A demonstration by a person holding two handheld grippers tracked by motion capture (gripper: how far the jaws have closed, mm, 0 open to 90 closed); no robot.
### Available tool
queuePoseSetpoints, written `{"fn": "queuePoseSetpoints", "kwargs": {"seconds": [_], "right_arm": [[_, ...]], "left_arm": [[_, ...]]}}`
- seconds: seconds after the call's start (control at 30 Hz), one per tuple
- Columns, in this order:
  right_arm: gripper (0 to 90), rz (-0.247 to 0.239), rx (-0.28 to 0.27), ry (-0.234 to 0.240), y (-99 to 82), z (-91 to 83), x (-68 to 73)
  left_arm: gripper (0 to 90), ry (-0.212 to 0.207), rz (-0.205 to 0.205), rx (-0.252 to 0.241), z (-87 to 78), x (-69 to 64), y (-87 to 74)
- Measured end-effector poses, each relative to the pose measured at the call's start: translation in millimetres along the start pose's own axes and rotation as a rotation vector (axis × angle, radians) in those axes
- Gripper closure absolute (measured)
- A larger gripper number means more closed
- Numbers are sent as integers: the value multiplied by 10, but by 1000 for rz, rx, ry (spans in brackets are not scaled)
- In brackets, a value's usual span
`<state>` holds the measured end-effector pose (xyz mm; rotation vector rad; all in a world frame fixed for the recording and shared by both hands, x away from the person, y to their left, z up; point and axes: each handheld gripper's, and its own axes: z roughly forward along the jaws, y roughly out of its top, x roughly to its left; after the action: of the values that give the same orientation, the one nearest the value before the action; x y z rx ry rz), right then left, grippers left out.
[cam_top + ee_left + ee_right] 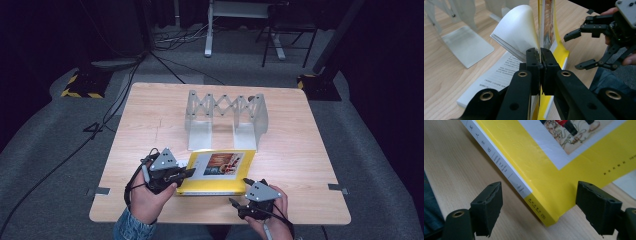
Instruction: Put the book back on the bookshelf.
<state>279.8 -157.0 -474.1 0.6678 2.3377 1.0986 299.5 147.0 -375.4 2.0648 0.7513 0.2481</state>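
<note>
- High view: a yellow book (216, 172) lies near the front edge of the wooden table (145, 120), just in front of a grey folding book stand (226, 117). The left gripper (189, 172) meets the book's left edge, while the right gripper (239, 191) sits at its front right corner with jaws spread. From up here the book looks nearly flat and the left jaws' hold is hard to read.
- Left gripper view: this one shows what the top camera misses. The left gripper (540, 53) is clamped tight on the yellow cover (559, 47), which stands lifted on edge, and a sheaf of white pages (517, 33) curls up beside it. A printed page (496, 75) lies flat on the table beneath. The right gripper (574, 51) hangs off to the side, jaws wide, nothing between them.
- Right gripper view: the right gripper (537, 211) has its jaws wide apart, straddling the book's corner (549, 218) without the pads touching it. The white spine (499, 162) with its printed lettering is readable here, and so is part of the cover picture (576, 135).
</note>
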Motion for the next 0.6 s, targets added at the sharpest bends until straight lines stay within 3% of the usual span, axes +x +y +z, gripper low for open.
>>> {"fn": "queuePoseSetpoints", "kwargs": {"seconds": [0.17, 0.33, 0.47, 0.6], "right_arm": [[228, -52, -13, -33, 86, 12, 14], [237, -96, -24, -69, 147, 21, 41], [190, -139, -19, -111, 175, 48, 51], [198, -170, -7, -95, 196, 119, 91]], "left_arm": [[864, -24, 25, -2, -3, -53, 88], [864, -80, 37, -4, 63, -85, 158], [864, -86, 52, -7, 102, -74, 202], [865, -101, 40, -15, 150, -46, 221]]}}
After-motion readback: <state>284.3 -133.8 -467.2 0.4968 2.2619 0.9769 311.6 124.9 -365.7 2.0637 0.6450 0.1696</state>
